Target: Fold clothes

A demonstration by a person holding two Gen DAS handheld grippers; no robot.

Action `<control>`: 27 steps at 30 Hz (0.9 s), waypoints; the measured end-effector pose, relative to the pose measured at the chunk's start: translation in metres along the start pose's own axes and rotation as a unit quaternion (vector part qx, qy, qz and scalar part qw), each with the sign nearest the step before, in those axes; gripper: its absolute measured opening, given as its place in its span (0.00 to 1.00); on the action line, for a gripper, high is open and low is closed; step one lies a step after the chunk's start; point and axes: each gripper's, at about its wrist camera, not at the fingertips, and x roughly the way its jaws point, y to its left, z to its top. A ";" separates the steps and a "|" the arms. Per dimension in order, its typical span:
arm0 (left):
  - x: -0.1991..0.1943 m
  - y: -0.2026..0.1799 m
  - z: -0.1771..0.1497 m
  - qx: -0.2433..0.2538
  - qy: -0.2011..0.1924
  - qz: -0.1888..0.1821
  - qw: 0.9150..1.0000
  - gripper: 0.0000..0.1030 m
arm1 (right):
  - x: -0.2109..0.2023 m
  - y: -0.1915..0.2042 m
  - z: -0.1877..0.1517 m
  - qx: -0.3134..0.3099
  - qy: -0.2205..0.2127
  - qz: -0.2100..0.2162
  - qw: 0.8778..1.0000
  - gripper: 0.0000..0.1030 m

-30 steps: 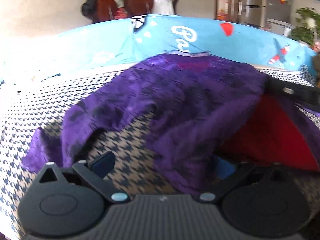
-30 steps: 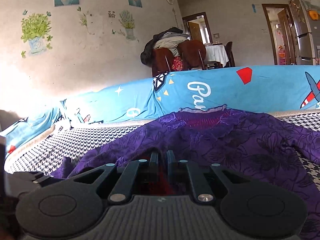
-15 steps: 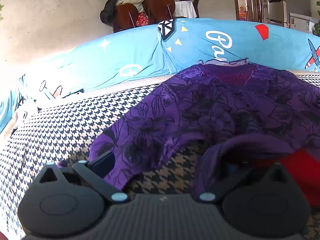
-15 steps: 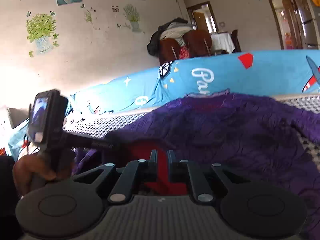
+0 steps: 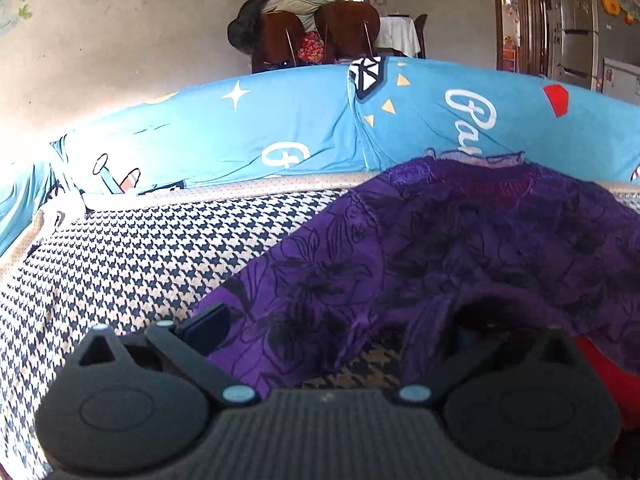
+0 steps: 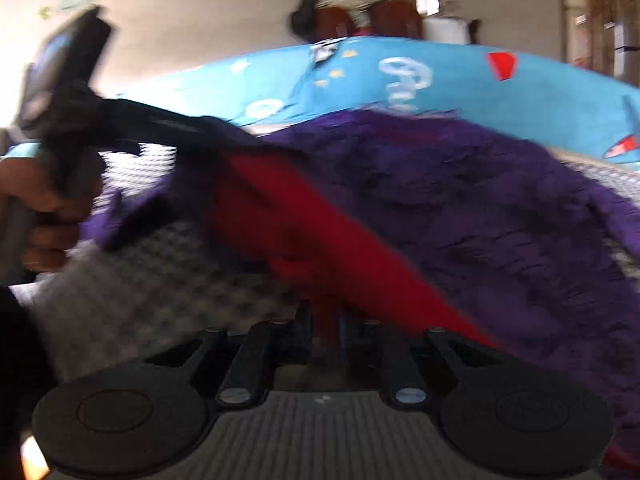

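A purple floral garment (image 5: 460,248) with a red lining (image 6: 288,216) lies spread on the houndstooth sofa seat (image 5: 132,248). My left gripper (image 5: 334,326) is wide open at the garment's near left hem. Its left finger (image 5: 208,322) shows bare, and a purple fold drapes over the right one. In the blurred right wrist view a hand (image 6: 44,200) holds that left gripper, whose fingers reach under the lifted purple edge. My right gripper (image 6: 323,316) is low over the cloth. Its jaws are opening, narrowly apart, with red lining still lying between them.
A blue patterned backrest cover (image 5: 280,128) runs behind the seat. Beyond it stand brown chairs piled with clothes (image 5: 312,12), a doorway (image 5: 520,16) and a fridge (image 5: 580,28). Bare houndstooth seat stretches to the left of the garment.
The left view has swung left along the garment. The right gripper has dropped toward the sofa, the red lining has come into view, and its jaws have parted a little.
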 end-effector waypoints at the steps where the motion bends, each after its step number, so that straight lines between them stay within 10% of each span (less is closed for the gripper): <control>1: 0.000 0.001 0.002 -0.004 -0.002 -0.001 1.000 1.00 | 0.002 -0.003 0.001 0.002 -0.004 -0.009 1.000 0.20; 6: 0.002 -0.003 0.015 0.001 -0.018 0.001 1.000 1.00 | 0.009 0.001 0.001 0.001 0.004 0.015 1.000 0.47; 14: 0.004 -0.007 0.020 -0.007 -0.022 -0.007 1.000 1.00 | 0.034 0.012 0.000 -0.038 0.005 -0.030 0.999 0.49; 20: 0.006 -0.010 0.015 0.004 -0.027 0.010 1.000 1.00 | 0.040 0.012 0.007 -0.020 -0.006 -0.041 0.999 0.13; 27: -0.024 0.001 0.028 0.001 -0.069 0.036 0.997 1.00 | 0.001 -0.002 0.019 0.007 -0.033 0.042 0.999 0.10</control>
